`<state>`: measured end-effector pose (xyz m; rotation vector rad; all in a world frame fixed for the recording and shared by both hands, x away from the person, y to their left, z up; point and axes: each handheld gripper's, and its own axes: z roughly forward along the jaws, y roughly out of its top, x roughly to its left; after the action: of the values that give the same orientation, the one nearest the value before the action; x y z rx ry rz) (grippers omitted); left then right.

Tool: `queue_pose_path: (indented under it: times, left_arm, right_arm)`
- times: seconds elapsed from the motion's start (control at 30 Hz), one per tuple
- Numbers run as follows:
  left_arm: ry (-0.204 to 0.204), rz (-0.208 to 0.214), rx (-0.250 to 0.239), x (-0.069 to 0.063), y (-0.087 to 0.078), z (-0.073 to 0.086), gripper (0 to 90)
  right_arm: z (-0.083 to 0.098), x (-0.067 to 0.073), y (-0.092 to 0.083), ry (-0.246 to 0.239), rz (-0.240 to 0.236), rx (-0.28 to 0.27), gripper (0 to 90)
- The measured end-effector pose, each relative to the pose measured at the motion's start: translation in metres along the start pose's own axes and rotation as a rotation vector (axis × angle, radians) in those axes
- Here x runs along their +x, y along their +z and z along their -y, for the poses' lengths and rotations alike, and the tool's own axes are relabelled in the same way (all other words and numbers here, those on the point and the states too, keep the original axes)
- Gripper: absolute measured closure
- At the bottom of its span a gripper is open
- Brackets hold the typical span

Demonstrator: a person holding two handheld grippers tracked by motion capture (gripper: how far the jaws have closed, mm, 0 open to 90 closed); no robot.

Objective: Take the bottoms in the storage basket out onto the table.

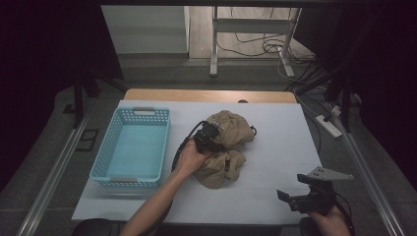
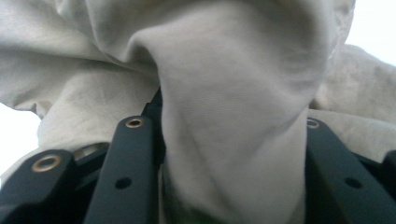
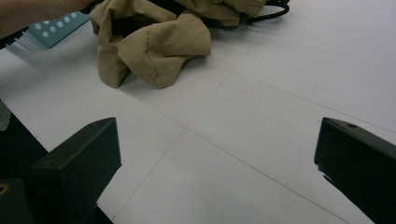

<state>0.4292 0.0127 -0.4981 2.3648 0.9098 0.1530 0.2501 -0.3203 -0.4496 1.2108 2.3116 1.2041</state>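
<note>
Item 1: tan garment, crumpled in a heap at the centre of the white table. No label, brand or writing could be read on it.

Item 2: left gripper, pressed into the heap from its 9 o'clock side, the hand behind it. In the left gripper view a thick fold of the cloth stood between the two black jaws and touched both; whether the pads pressed on it could not be told.

Item 3: right gripper, at 4 o'clock from the garment, well apart from it. Jaws stood wide with only bare table between them.

Item 4: light blue basket, at 9 o'clock from the garment, near it, not touching. No marking was readable.
</note>
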Motion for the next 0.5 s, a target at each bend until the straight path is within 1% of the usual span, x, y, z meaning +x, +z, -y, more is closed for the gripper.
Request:
queue_pose_path:
  times: [0.07,0.13,0.27,0.43,0.5]
  left_arm:
    - [0.001,0.005,0.008,0.0008,0.0023,0.0012,55.5]
    - [-0.01,0.02,0.015,0.0023,0.0047,0.0026,52.8]
    - [-0.027,0.032,0.016,0.0046,0.0069,0.0048,46.7]
    - [-0.029,0.039,0.014,0.0047,0.0072,0.0054,38.7]
    - [-0.03,0.055,0.011,0.0053,0.007,0.0056,35.4]
  right_arm:
    - [0.0,0.0,0.0,0.001,0.0,0.0,0.3]
    - [-0.0001,-0.0001,0.0001,0.0,0.0,0.001,0.3]
    - [0.0,-0.0003,0.0001,0.001,-0.005,0.001,0.3]
    - [0.0,-0.0006,0.0001,0.003,-0.006,0.001,0.3]
    - [0.0,-0.0006,0.0001,0.002,-0.007,0.001,0.3]
